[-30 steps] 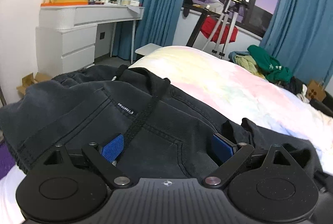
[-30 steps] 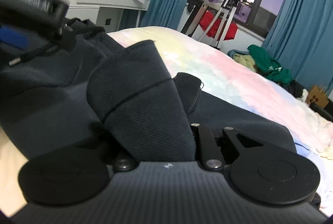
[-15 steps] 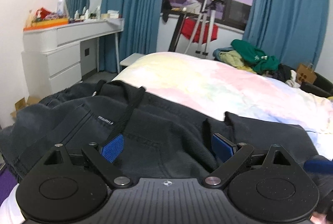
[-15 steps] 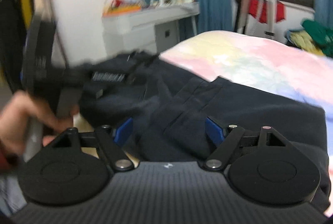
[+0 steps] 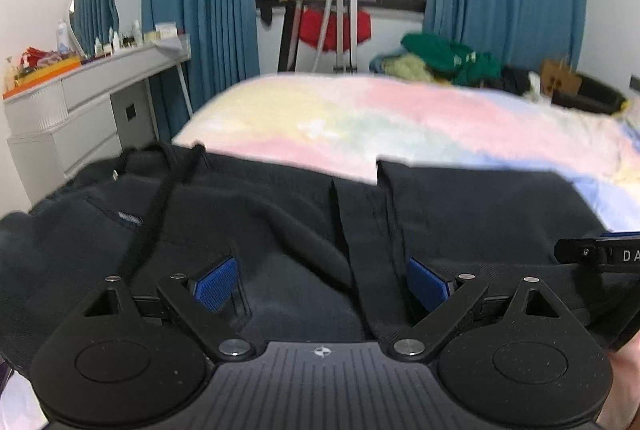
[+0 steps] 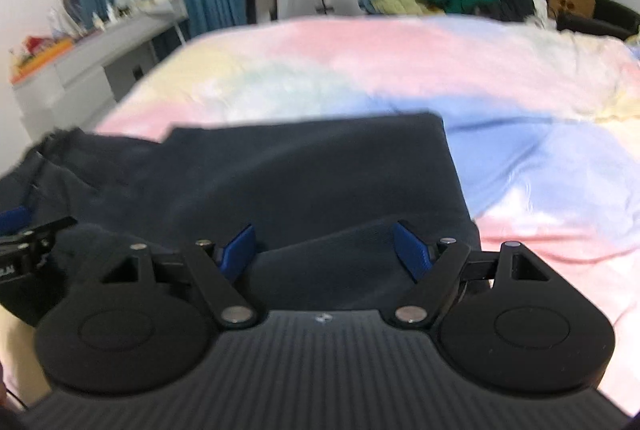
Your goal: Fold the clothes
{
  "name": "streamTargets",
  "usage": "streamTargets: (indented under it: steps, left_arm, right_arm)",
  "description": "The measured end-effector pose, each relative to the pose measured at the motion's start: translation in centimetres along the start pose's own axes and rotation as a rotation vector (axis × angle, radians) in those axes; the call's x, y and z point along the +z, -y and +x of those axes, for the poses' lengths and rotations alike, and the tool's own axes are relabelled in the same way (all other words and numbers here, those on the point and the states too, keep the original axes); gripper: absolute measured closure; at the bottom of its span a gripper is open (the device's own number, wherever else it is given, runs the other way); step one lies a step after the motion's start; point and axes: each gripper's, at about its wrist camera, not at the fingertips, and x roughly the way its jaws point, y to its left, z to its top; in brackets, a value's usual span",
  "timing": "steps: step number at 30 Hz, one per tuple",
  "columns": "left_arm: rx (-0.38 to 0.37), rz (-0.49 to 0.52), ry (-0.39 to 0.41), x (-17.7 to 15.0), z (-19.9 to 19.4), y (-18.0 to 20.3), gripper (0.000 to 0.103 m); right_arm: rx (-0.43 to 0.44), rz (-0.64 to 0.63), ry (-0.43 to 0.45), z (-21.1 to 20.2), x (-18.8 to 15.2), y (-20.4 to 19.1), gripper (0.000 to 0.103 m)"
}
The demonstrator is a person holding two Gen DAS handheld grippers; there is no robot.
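Dark navy trousers point(image 5: 280, 206) lie folded on the pastel bed cover, waistband and drawstring point(image 5: 156, 206) to the left, leg ends to the right. They also show in the right wrist view point(image 6: 312, 174). My left gripper point(image 5: 320, 280) is open and empty, low over the middle of the trousers. My right gripper point(image 6: 324, 250) is open and empty, over the folded leg end. The right gripper's finger shows at the right edge of the left wrist view point(image 5: 600, 250).
The bed with its pastel cover point(image 5: 400, 122) stretches beyond the trousers. A pile of green and yellow clothes point(image 5: 448, 62) lies at its far end. A white dresser point(image 5: 80, 102) stands left. A drying rack point(image 5: 336, 22) stands by the window.
The right gripper has let go of the trouser leg and opened; the leg now lies folded flat. Both grippers have swung right and sit low over the trousers.
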Motion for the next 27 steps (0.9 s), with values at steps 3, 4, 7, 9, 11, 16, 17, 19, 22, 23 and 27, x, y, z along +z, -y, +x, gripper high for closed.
streamTargets:
  steps: [3, 4, 7, 9, 11, 16, 17, 19, 22, 23, 27]
  left_arm:
    - [0.01, 0.017, -0.053, -0.6, 1.3, 0.4, 0.01]
    - [0.014, 0.025, -0.066, -0.7, 1.7, 0.5, 0.01]
    - [0.024, 0.04, -0.066, -1.0, 2.1, 0.5, 0.01]
    - [0.02, 0.033, -0.065, -1.0, 2.1, 0.3, 0.01]
    - [0.019, 0.02, -0.059, -0.9, 1.8, 0.0, 0.01]
    - [0.039, -0.029, -0.034, -0.2, 0.3, -1.5, 0.01]
    - [0.042, -0.063, -0.02, 0.0, -0.5, -2.4, 0.009]
    - [0.024, -0.16, 0.014, 0.5, -2.3, -4.6, 0.0]
    - [-0.002, -0.336, 0.044, 0.6, -4.8, -8.7, 0.0]
    - [-0.013, -0.414, 0.042, 0.4, -5.4, -10.5, 0.0]
    - [-0.072, -0.774, -0.004, -2.0, -7.0, -17.7, 0.0]
  right_arm:
    - [-0.025, -0.028, -0.038, 0.8, -1.0, -0.3, 0.023]
    - [-0.033, -0.037, -0.045, 1.2, -1.1, -0.4, 0.023]
    - [-0.047, -0.045, -0.053, 1.6, -1.3, -0.2, 0.022]
    - [-0.051, -0.041, -0.051, 1.5, -1.4, -0.2, 0.022]
    - [-0.054, -0.039, -0.049, 1.3, -1.5, -0.3, 0.022]
    - [-0.057, -0.035, -0.04, 0.9, -1.6, -0.3, 0.022]
    - [-0.056, -0.034, -0.038, 0.8, -1.6, -0.3, 0.022]
    - [-0.054, -0.032, -0.034, 0.5, -1.6, -0.2, 0.022]
    - [-0.052, -0.029, -0.027, 0.2, -1.6, 0.0, 0.022]
    - [-0.051, -0.029, -0.025, 0.1, -1.7, 0.1, 0.022]
    - [-0.048, -0.025, -0.017, -0.3, -1.7, 0.3, 0.023]
